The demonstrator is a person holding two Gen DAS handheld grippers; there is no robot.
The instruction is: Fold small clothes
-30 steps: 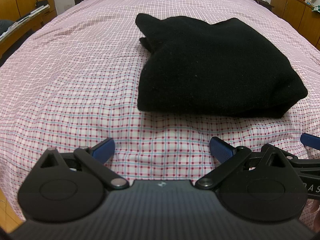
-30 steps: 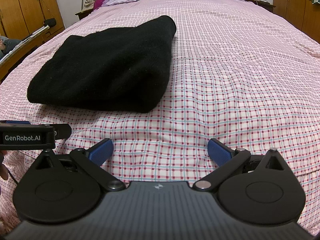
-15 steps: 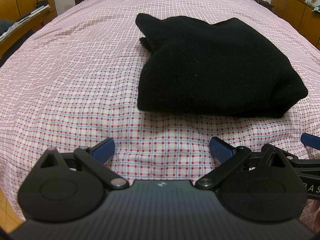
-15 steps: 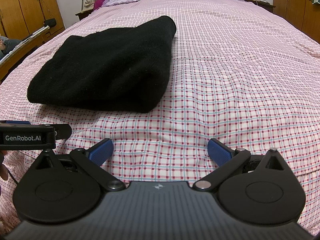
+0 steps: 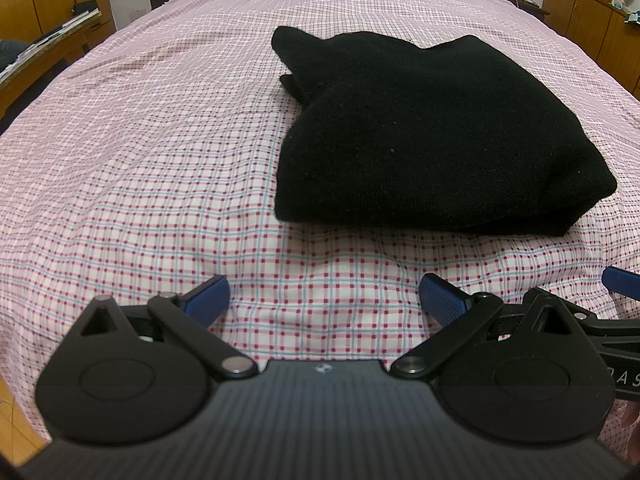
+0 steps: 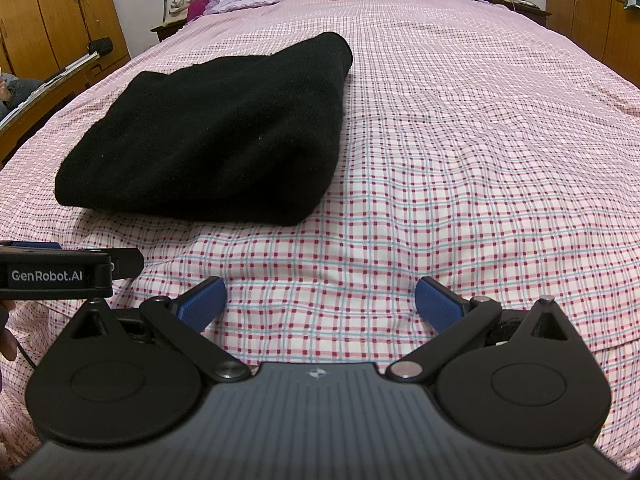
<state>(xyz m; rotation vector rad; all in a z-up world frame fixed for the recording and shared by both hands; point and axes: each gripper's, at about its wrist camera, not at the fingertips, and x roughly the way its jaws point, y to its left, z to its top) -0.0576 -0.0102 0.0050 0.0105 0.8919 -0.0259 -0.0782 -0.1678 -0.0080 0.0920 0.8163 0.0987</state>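
1. Garment (image 5: pixel 432 136), black knit, folded into a thick bundle, lying on the checked bedspread (image 5: pixel 140 160) beyond both tools.
2. Left gripper (image 5: pixel 324 296): jaws wide apart, empty, near the bed's near edge.
3. Right gripper (image 6: pixel 320 300): jaws likewise apart, empty, just right of the left one.

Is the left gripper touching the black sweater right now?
Apart. The left wrist view shows checkered bedsheet between the open left gripper and the black sweater.
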